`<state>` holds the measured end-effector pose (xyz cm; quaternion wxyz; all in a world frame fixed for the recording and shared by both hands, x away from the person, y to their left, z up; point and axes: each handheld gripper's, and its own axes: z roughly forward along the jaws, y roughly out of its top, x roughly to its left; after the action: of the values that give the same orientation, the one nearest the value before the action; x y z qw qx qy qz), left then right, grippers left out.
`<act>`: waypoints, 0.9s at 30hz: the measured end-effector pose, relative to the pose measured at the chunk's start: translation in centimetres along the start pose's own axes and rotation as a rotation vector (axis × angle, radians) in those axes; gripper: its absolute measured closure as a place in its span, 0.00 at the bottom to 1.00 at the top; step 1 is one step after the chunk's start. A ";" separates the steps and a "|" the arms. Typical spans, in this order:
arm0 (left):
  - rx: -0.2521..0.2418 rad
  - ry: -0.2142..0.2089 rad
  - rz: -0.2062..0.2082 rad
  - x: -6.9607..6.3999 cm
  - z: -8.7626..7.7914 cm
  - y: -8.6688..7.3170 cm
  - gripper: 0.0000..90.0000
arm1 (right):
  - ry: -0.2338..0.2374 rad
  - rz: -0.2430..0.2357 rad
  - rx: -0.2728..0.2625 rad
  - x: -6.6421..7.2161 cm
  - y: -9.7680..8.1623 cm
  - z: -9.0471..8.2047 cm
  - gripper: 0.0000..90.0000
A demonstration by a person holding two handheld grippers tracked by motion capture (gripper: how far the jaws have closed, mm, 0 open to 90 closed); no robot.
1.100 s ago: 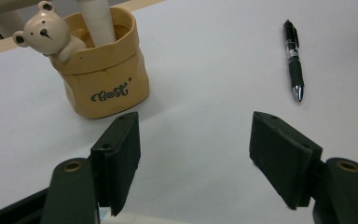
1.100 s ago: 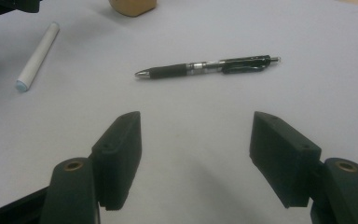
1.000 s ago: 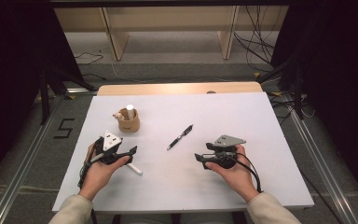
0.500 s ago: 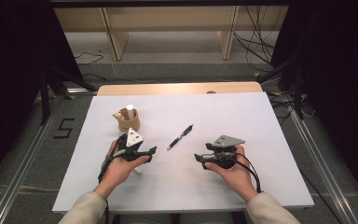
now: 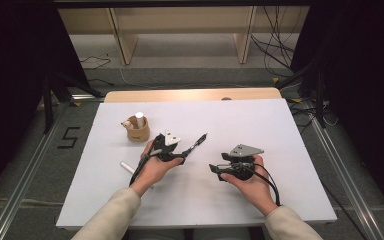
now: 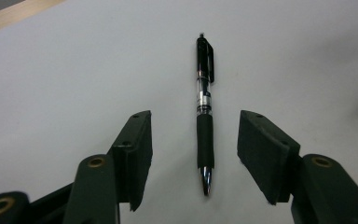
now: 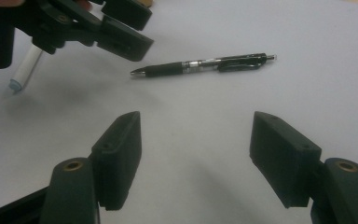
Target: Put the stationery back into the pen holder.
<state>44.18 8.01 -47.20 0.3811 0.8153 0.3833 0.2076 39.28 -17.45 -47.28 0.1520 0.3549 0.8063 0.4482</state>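
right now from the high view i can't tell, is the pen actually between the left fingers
observer: Yes. The pen lies between the fingers of the left gripper, untouched; they have just been closing.
operator: which end faces the gripper
observer: The metal writing tip; the clip end points away.
operator: right gripper holding anything
observer: No. The right gripper is open, with only bare white table between its fingers.

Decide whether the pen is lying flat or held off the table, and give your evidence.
Lying flat. The pen rests on the white table between the left gripper's jaws, which have just been closing; neither pad touches it.
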 end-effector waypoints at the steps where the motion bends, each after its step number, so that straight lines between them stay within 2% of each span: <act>1: -0.001 0.000 -0.003 -0.1 0.3 0.1 0.51 | 0.000 -0.001 -0.001 0.0 0.0 0.0 0.39; 7: 0.028 -0.001 0.017 -0.3 1.7 0.8 0.53 | 0.000 0.002 0.002 -0.1 0.0 0.0 0.39; 11: 0.029 -0.007 0.009 -0.6 2.5 1.2 0.54 | -0.001 0.002 0.001 -0.1 0.0 0.0 0.39; 17: 0.043 -0.012 0.028 -0.8 3.0 1.2 0.57 | -0.002 0.007 0.002 -0.1 0.0 -0.1 0.39; 27: 0.065 -0.013 0.022 -0.7 4.0 1.5 0.64 | -0.001 0.004 0.004 -0.1 0.0 0.0 0.39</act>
<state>46.96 5.04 -48.57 0.3543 0.8328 0.3785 0.1938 39.37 -17.52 -47.33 0.1510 0.3569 0.8063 0.4468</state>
